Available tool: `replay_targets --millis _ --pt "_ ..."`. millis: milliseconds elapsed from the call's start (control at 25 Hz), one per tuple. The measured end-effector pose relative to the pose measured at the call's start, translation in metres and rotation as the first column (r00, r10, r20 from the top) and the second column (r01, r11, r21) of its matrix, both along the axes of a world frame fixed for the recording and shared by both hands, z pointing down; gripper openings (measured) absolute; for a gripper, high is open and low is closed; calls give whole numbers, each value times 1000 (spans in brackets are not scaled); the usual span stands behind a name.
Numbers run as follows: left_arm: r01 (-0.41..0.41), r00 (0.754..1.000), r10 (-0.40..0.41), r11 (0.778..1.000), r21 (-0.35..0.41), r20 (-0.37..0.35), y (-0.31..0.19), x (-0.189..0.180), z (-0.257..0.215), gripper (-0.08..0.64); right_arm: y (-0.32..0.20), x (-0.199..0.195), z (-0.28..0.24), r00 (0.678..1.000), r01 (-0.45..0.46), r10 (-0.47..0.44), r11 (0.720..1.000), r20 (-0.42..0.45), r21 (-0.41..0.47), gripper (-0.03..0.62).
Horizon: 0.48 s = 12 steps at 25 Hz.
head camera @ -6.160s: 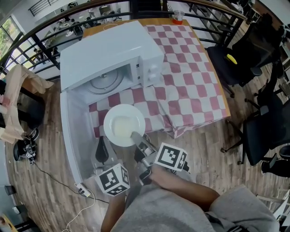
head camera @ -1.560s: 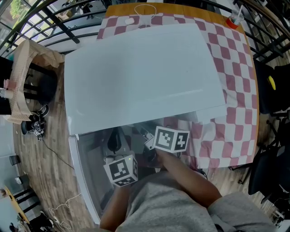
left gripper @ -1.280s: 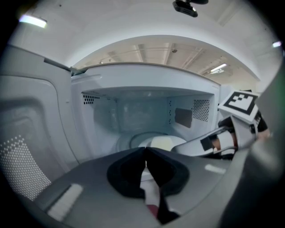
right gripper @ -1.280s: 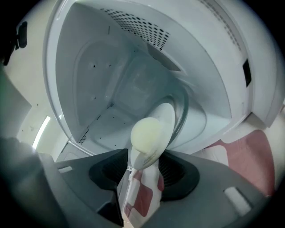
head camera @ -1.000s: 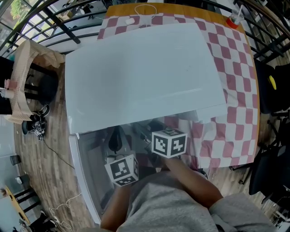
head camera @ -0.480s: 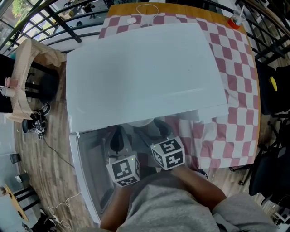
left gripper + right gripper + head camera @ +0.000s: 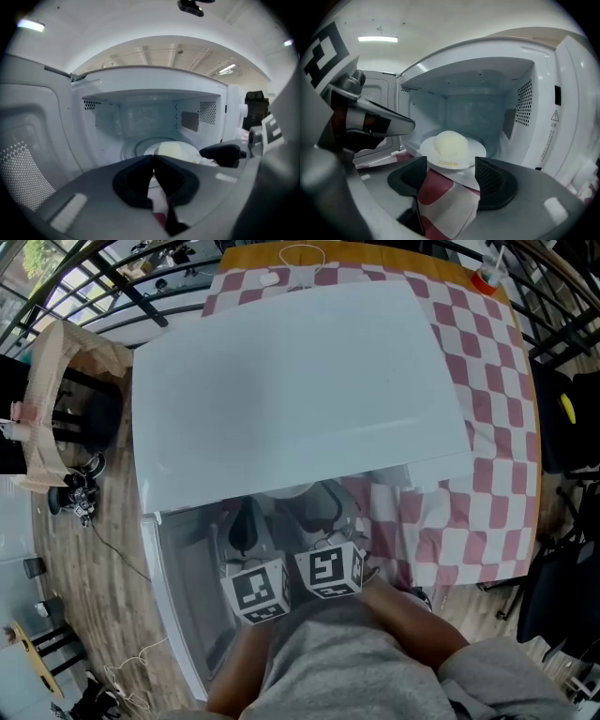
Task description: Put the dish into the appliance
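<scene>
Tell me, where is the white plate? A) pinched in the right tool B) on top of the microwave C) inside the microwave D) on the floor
C: the white plate rests inside the open microwave, past the right tool, whose jaws stand apart, gripping nothing.

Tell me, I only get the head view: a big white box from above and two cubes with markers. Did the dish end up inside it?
Observer: Yes. The right gripper view shows the dish, a white plate with a pale dome on it, sitting inside the open microwave.
Operator: Is the right gripper holding it?
Observer: No. The right gripper has its jaws apart in front of the plate, with only checkered cloth between them.
Operator: And the left one?
Observer: The left gripper has its jaws together with nothing in them, facing the microwave opening.
</scene>
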<state>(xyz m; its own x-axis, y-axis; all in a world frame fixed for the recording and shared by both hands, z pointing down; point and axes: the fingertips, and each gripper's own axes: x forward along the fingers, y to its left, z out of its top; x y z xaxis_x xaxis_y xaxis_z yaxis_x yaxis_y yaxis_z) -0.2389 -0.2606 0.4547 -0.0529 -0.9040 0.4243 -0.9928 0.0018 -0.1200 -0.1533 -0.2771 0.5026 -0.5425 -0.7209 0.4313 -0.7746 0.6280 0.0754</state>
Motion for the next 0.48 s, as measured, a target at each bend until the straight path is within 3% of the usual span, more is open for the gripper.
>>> replay_targets --millis 160,240,480 --pt "6 1000 -6 1000 -17 10 2 -3 4 11 -6 -4 1 999 -31 31 1000 9 3 318" --pt "7 1000 -7 1000 -24 15 2 -4 6 11 -12 -8 -1 999 -41 41 999 19 4 278" --pt "5 1000 -4 999 -35 15 3 -4 11 11 -33 -20 0 997 -49 50 998 63 -27 260"
